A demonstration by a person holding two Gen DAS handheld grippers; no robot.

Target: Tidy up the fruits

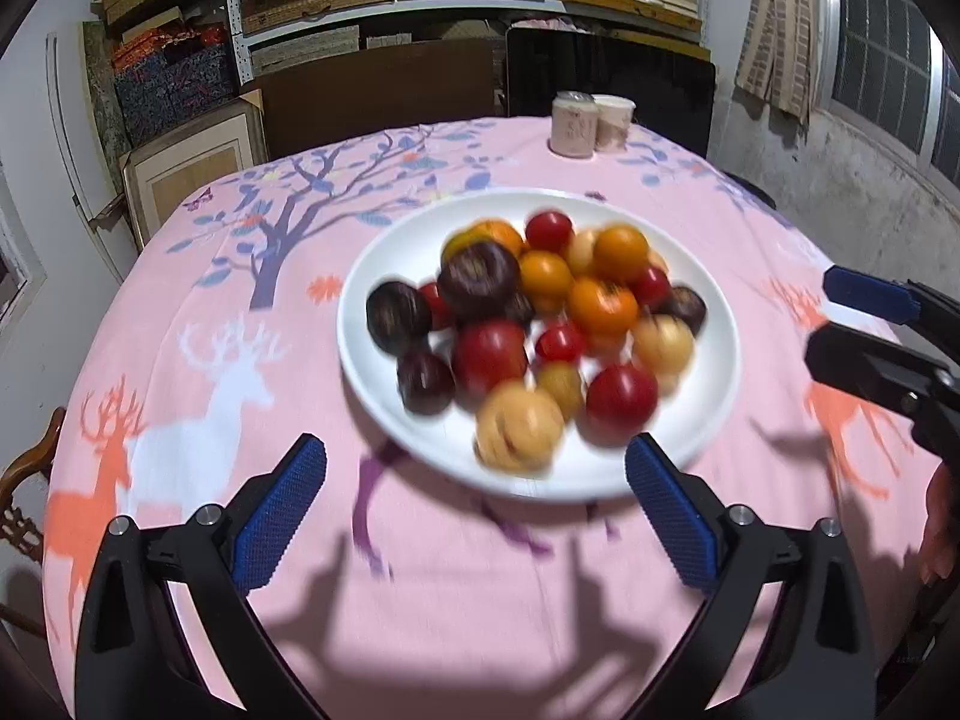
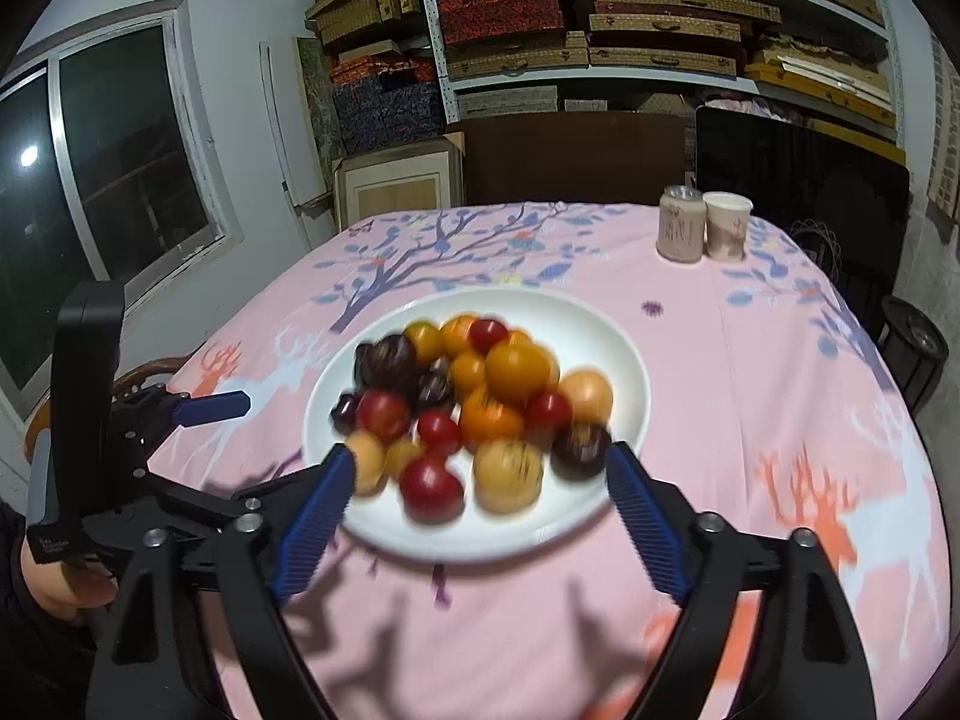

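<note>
left wrist: both tongs (image 1: 477, 462) gape empty before plate rim (image 1: 384, 420).

You're in a home storeroom: shelves (image 2: 660, 18) w/ stacked flat boxes (image 2: 516, 12), cloth-covered worktop (image 2: 750, 360), barred window (image 1: 882, 42)

Each hand-held gripper, left (image 1: 474, 501) and right (image 2: 477, 507), has black plastic arms, silver screws and two blue ribbed pads (image 1: 279, 519); a dark sleeve (image 2: 12, 540) shows far left.

Mixed fruits (image 1: 534, 324) — heaped on white plate (image 1: 372, 360)
</note>
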